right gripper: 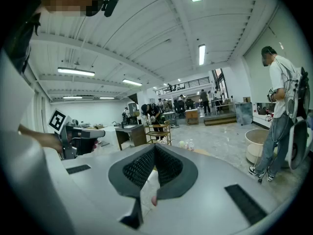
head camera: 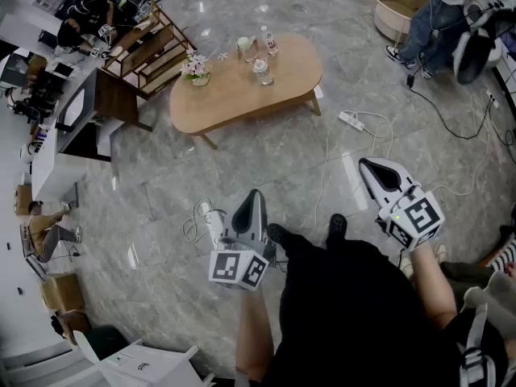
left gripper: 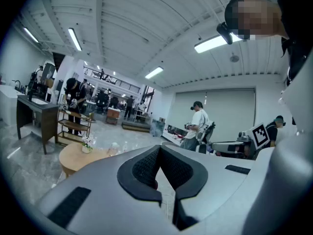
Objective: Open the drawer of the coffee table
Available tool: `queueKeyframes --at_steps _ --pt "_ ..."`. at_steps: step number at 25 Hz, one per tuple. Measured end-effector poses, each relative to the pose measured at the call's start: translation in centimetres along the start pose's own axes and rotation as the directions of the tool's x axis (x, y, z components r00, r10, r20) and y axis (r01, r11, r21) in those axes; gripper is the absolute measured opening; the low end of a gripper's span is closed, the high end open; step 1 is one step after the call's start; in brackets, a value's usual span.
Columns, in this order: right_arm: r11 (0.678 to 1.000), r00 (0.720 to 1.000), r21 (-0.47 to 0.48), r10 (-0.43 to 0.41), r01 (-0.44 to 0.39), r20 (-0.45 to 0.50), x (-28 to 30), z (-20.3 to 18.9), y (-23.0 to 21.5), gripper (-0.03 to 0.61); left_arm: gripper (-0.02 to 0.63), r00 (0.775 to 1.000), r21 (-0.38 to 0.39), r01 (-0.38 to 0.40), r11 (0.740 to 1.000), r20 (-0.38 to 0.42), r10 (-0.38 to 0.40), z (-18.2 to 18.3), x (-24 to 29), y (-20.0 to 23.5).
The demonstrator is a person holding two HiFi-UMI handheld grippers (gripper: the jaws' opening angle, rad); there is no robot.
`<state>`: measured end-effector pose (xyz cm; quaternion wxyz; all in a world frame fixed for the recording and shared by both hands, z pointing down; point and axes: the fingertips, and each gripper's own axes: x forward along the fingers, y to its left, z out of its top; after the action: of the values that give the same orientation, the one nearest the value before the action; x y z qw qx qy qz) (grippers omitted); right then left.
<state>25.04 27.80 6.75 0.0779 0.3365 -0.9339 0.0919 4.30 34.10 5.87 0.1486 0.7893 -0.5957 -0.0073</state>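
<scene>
One coffee table (head camera: 242,95), perhaps one vase (head camera: 196,71)

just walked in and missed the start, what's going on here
A person stands holding a gripper in each hand. The left gripper and the right gripper both have their jaws shut with nothing between them. The oval wooden coffee table stands ahead, well apart from both grippers, with a small flower pot and a bottle on top. Nothing on it is being touched, and no drawer can be made out from here.
</scene>
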Motion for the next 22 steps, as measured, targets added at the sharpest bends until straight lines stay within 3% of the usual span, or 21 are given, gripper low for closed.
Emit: queueKeyframes --at_steps 12,16,22 --pt "1.000 1.000 -0.002 0.006 -0.006 0.009 -1.1 -0.4 -0.3 0.012 0.003 1.000 0.002 -0.006 1.000 -0.009 0.006 -1.4 0.0 -1.8" --pt "0.999 0.999 0.043 -0.012 0.010 0.046 -1.7 -0.1 -1.2 0.012 0.003 1.000 0.001 -0.014 1.000 -0.019 0.014 -1.9 0.1 -2.7" --pt "0.999 1.000 0.042 -0.022 0.022 0.017 -1.9 -1.3 -1.7 0.012 0.003 0.998 -0.014 -0.040 0.999 -0.042 0.040 -2.9 -0.3 -2.9"
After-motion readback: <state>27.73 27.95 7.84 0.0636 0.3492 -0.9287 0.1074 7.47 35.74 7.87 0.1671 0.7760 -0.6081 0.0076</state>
